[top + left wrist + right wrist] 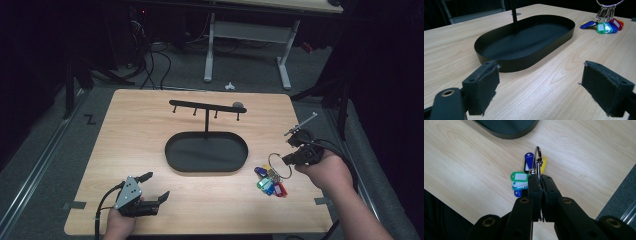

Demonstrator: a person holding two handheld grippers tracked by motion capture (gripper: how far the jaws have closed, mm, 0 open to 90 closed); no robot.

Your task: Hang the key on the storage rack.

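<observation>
Dim workshop floor behind, pale wooden table (150, 150) in front. At seven o'clock, left gripper (150, 187) resting idle, jaws wide. At centre, black oval tray (172, 150) under a rack of hooks (205, 107). At four o'clock, right gripper (289, 159) clamped on the key ring (278, 165), coloured tags (270, 185) touching the wood. Likely next: lift, carry toward eleven o'clock, slip ring over a hook.

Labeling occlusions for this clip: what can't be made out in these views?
- Key ring, right gripper view: the shut jaws of the right gripper cover its lower arc.
- Tags, right gripper view: some lie under the jaws, so no count; label text too small.
- Key ring, left gripper view: top cut by the frame edge.
- Stand post, left gripper view: hook bar cut off above.
- Small grey thing on the hook bar, high view: too small to identify.
</observation>
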